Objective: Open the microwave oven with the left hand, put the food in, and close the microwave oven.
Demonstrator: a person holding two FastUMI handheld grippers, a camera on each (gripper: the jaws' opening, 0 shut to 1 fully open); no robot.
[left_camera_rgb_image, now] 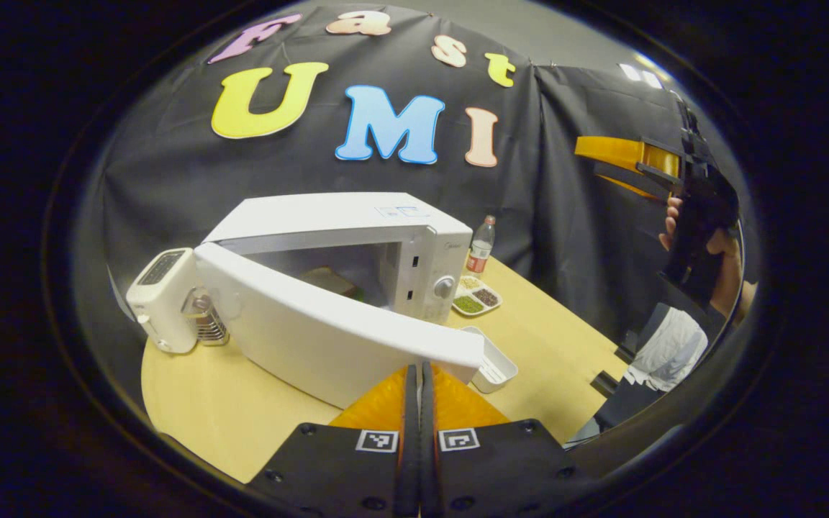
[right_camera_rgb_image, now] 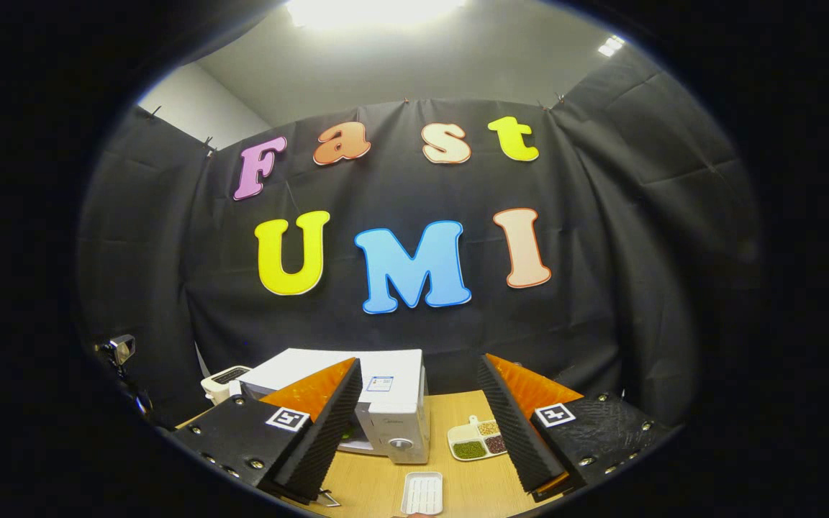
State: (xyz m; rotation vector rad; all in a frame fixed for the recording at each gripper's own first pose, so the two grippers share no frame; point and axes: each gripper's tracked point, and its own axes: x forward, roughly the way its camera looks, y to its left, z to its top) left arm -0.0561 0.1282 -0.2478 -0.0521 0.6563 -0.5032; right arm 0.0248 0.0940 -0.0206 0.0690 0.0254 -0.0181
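Already the food [left_camera_rgb_image: 328,279] is sitting inside the microwave [left_camera_rgb_image: 357,223], a pale slab resembling sliced bread lying on the cavity floor, so by my reckoning the opening and the loading are done and only the closing is left. The door [left_camera_rgb_image: 328,334] is standing wide, hinged on the side by the toaster [left_camera_rgb_image: 162,298] and swinging out over the worktop [left_camera_rgb_image: 227,417], its free edge reaching toward the left gripper [left_camera_rgb_image: 415,378]. That gripper is sitting with its fingers pressed together and nothing between them, its tips right at the door's outer edge; whether they are touching it I cannot tell. The right gripper [right_camera_rgb_image: 418,414] is hovering high and well back from the microwave [right_camera_rgb_image: 386,403], its fingers spread apart and empty. An empty white tray [right_camera_rgb_image: 422,493] is lying on the worktop [right_camera_rgb_image: 378,482] in front of the oven, which suggests the food came from it. The microwave is looking white and boxy, with a dial [left_camera_rgb_image: 444,286] on its panel, and a divided dish [left_camera_rgb_image: 477,296] and a bottle [left_camera_rgb_image: 481,246] are standing just beside it.
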